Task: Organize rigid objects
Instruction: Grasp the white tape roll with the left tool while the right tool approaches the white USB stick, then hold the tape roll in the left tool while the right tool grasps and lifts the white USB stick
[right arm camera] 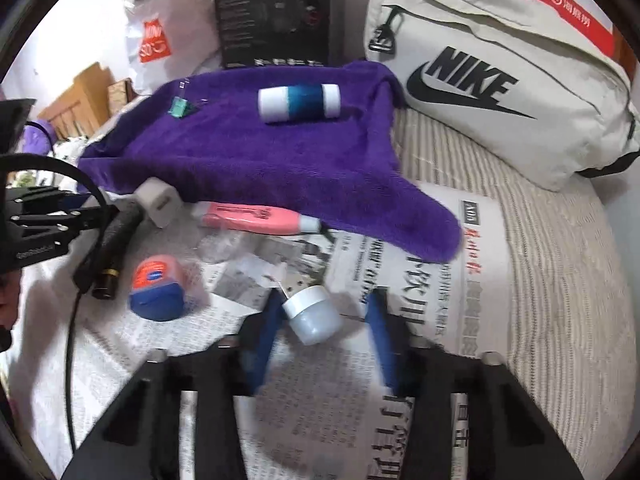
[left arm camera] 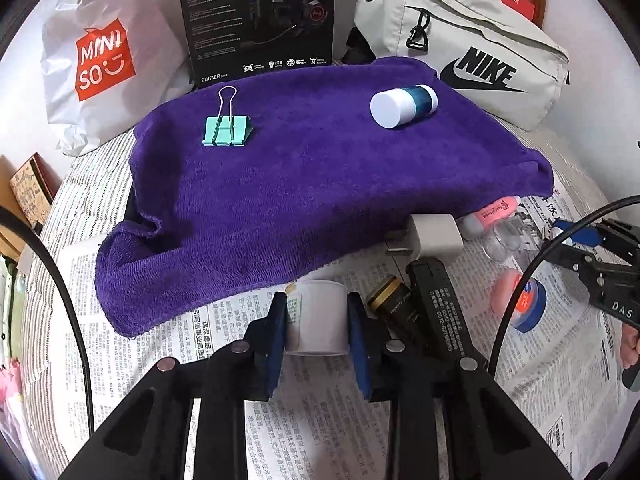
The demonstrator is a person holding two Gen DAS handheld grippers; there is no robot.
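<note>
Nearest the left wrist lens, the left gripper [left arm camera: 317,322] is clamped on a small white cylindrical plastic pot [left arm camera: 316,320], blue pads pressed flat against both sides, just above the printed newspaper sheet [left arm camera: 304,432]. Judged by its look, this pot is light, stiff and smooth-walled; a hold across the middle of the body suits it, since the wall could slip under a loose pinch. On the right wrist view, the right gripper [right arm camera: 326,320] stands with its fingers apart around a small frosted white screw-lid jar [right arm camera: 314,314], which lies tilted against the left finger and clear of the right one; it is not gripped. That jar appears rigid and light, with a ridged lid offering better purchase than the rounded body. Further off, a purple terry towel [left arm camera: 304,184] is draped over a raised support and already carries a mint-green metal binder clip [left arm camera: 227,128] at far left and a white-and-teal cylindrical bottle [left arm camera: 402,106] lying on its side at far right, well apart. Near the towel's near right edge rest a white square wall charger [left arm camera: 434,236], a pink marker pen [right arm camera: 256,218], a black tube with gold band [left arm camera: 394,312] and a pink-and-blue lidded tub [right arm camera: 158,294]. Motion blur softens the right view.
</note>
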